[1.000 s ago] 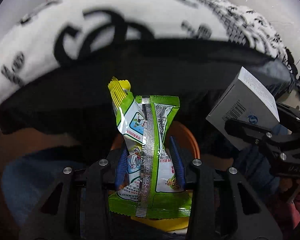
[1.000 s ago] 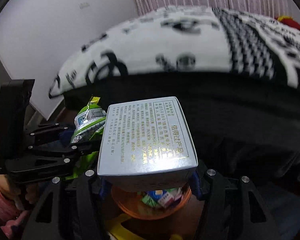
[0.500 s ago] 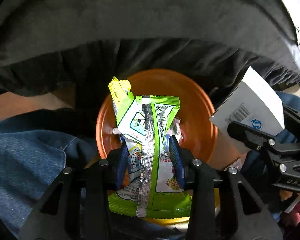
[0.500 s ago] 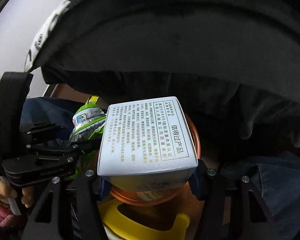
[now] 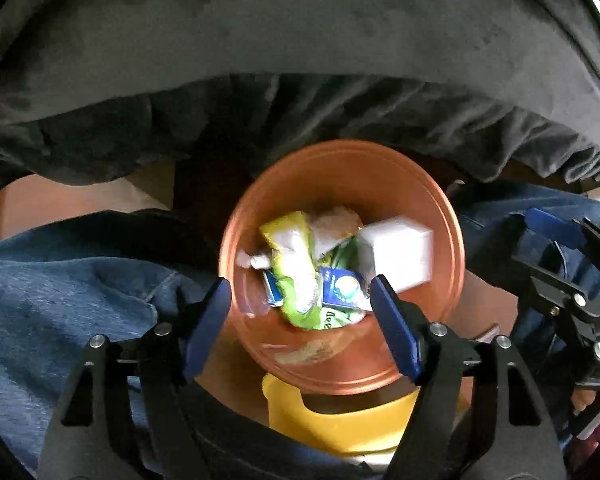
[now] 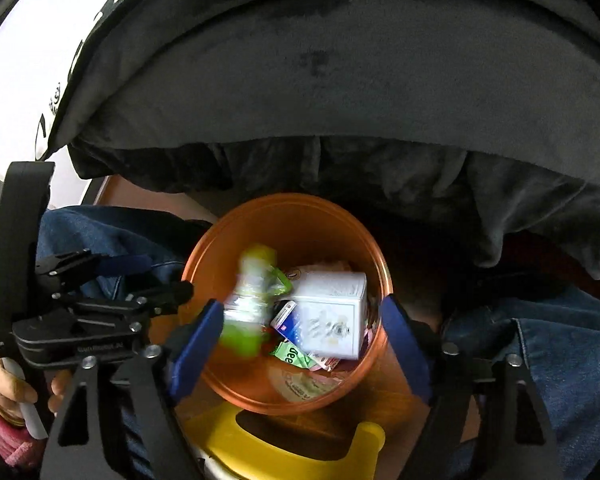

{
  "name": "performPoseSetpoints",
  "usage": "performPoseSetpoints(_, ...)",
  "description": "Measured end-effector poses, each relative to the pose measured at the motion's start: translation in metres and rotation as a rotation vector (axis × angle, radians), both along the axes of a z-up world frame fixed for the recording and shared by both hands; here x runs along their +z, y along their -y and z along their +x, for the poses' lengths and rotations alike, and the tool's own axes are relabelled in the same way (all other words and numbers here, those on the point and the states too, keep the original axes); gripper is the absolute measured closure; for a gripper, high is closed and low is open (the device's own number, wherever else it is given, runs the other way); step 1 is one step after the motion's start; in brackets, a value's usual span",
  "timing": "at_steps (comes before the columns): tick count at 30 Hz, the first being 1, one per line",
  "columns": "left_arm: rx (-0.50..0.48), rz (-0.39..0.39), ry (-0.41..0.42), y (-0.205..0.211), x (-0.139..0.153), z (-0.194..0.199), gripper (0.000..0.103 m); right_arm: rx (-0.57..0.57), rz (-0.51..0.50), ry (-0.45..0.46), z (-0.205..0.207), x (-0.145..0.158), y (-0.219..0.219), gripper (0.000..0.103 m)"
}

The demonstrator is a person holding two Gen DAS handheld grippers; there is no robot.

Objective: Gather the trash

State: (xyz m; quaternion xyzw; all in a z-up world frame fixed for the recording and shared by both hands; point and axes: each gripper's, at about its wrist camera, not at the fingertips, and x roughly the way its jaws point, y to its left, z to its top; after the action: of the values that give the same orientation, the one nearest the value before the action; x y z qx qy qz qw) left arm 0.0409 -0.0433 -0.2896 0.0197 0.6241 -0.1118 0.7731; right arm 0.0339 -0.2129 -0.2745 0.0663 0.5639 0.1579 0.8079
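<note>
Left wrist view: the left gripper (image 5: pixel 300 300) hangs directly over an orange bin (image 5: pixel 450 240), its blue-padded jaws spread wide and holding nothing. Half a second ago these jaws pinched a green snack wrapper (image 5: pixel 296 280); it now lies inside the bin, blurred as if only just landed, among other packets. A white box (image 5: pixel 396 250) sits beside it against the bin's right wall. A yellow stool (image 5: pixel 340 428) shows below the bin, and blue jeans (image 5: pixel 60 280) lie to the left under a dark blanket (image 5: pixel 300 40). At the right edge the right gripper (image 5: pixel 560 264) is seen from the side, empty.

Right wrist view: the right gripper (image 6: pixel 300 332) also points down into the orange bin (image 6: pixel 292 208), jaws released and wide apart. The white box (image 6: pixel 332 316) it carried a moment ago rests in the bin, and the green wrapper (image 6: pixel 252 304) is a blurred streak at the bin's left side, seemingly mid-drop. The left gripper (image 6: pixel 100 304) is level at the left, the person's hand (image 6: pixel 4 388) behind it.

Both pieces of trash appear delivered, so both tools look free to fetch more.
</note>
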Motion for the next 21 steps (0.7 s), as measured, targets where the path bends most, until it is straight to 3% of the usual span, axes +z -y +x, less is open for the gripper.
performPoseSetpoints(5,0.016,0.008,0.005,-0.005,0.002,0.002,0.026,-0.007,0.002,0.005,0.003,0.004,0.0,0.022)
performPoseSetpoints(21,0.03,0.015,0.046,-0.007,0.019,-0.003,0.026,-0.023,0.015,0.018,-0.004,0.015,0.005,0.022)
